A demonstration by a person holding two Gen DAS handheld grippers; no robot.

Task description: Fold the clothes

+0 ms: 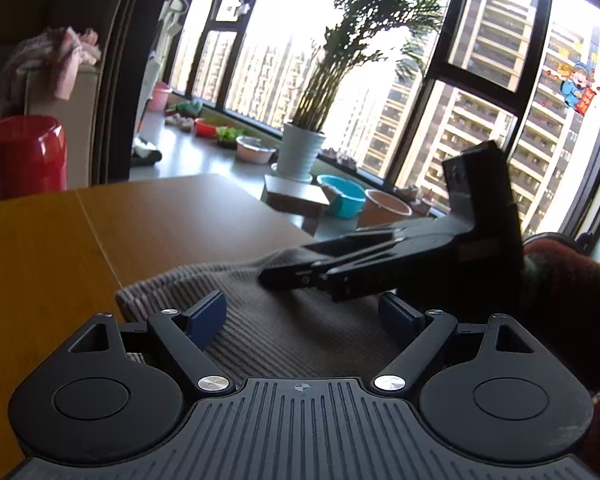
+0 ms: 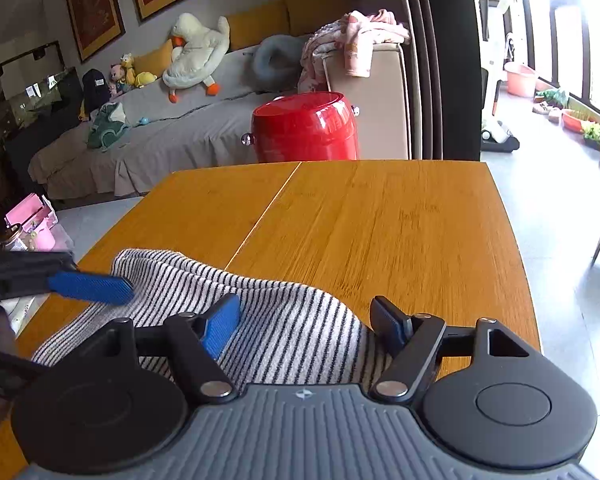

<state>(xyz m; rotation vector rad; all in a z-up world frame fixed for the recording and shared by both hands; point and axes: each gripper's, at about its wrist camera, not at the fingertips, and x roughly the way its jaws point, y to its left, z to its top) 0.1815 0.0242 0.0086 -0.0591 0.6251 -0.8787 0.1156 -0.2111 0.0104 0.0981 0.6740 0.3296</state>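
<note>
A grey-and-white striped garment (image 2: 180, 280) lies bunched at the near end of a wooden table (image 2: 380, 220). My right gripper (image 2: 304, 311) hovers low over the garment's right part, jaws open, with cloth below and between the blue pads but not pinched. My left gripper (image 1: 300, 305) is open too, over the same garment (image 1: 268, 332), which looks brown-grey in the backlit left wrist view. The right gripper (image 1: 300, 280) crosses that view from the right, held by a hand in a dark red sleeve (image 1: 560, 288). One blue pad (image 2: 92, 286) of the left gripper reaches in over the garment's left edge.
Bare tabletop (image 1: 160, 220) stretches beyond the garment. Behind the table stand a red drum-shaped stool (image 2: 304, 128) and a sofa (image 2: 180, 132) with soft toys and clothes. By the windows are a potted plant (image 1: 302, 148), a blue basin (image 1: 340, 196) and other bowls.
</note>
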